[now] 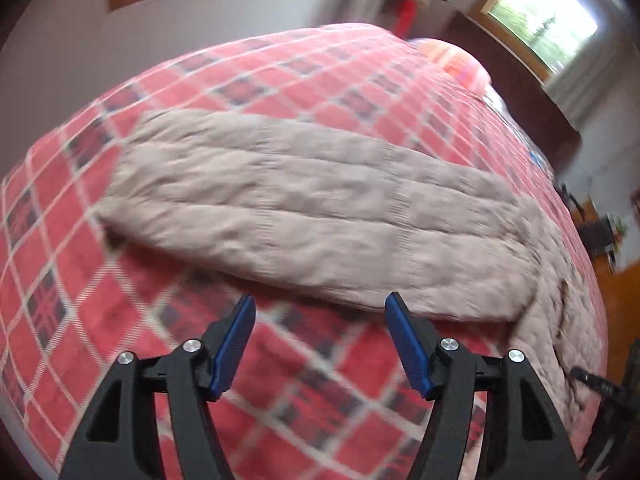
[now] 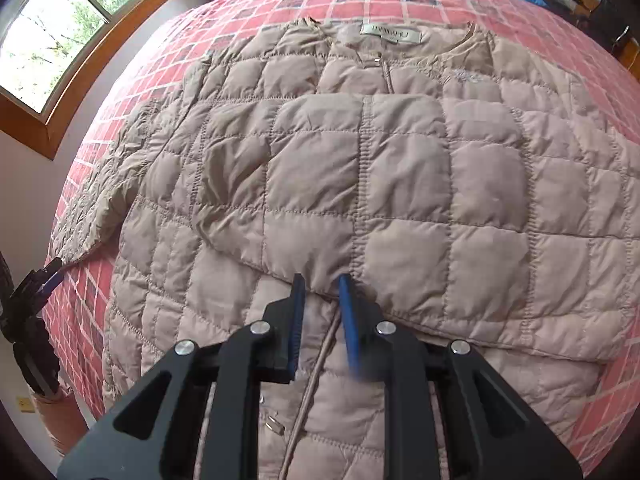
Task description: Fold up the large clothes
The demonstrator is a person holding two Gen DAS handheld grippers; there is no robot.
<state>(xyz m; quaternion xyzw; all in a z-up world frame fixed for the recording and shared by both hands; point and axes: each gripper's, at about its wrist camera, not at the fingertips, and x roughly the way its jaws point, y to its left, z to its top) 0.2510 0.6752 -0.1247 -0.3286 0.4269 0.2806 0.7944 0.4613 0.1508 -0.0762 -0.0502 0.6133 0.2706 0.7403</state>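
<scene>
Right wrist view: right tool (image 2: 322,280) nearly closed at jacket (image 2: 360,184) sleeve edge; neck label (image 2: 391,34) unreadable; left tool (image 1: 320,304) wide open, empty.

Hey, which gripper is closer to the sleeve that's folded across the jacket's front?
Right. The right gripper has its fingers at the edge of the folded sleeve, nearly touching it. The left gripper hovers open over the plaid bedspread, beside the jacket's other, outstretched sleeve.

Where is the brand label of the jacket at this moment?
In the right wrist view the label sits top centre, inside the collar of the beige quilted jacket, on the jacket's far end from the right hand-held gripper, above the red checked bedspread.
</scene>
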